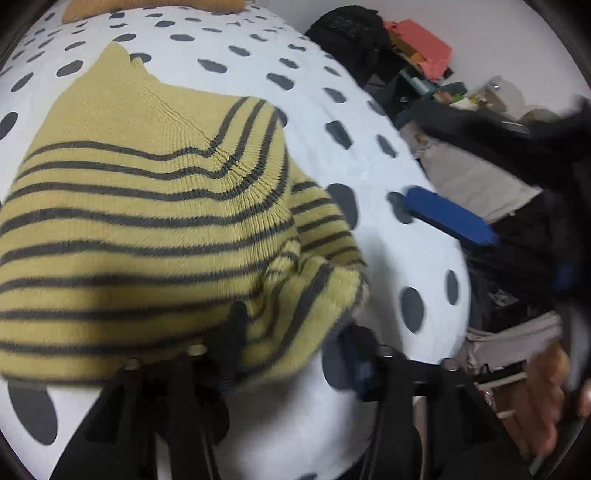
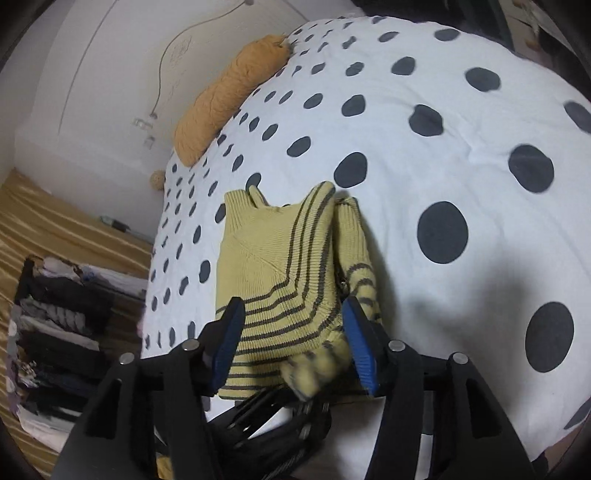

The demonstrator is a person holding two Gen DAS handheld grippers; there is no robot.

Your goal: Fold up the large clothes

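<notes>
A yellow knit sweater with dark stripes [image 1: 147, 206] lies folded on a white bedspread with dark dots [image 1: 369, 177]. My left gripper [image 1: 295, 325] stands open at the sweater's near edge. A bunched striped sleeve lies loose between its black fingers. In the right wrist view the same sweater [image 2: 273, 266] lies just beyond my right gripper [image 2: 291, 332]. That gripper is open, its blue pads apart on either side of the near hem. A blurred cuff [image 2: 314, 369] hangs between them, clear of both pads. One blue pad of the right gripper [image 1: 450, 218] shows at the bed's right edge.
An orange knitted bolster [image 2: 229, 99] lies at the far end of the bed by the wall. A stack of folded clothes [image 2: 62, 325] sits to the left on a golden cover. A black bag [image 1: 347, 33], boxes and dark clothing crowd the right side. A hand [image 1: 546, 398] shows there.
</notes>
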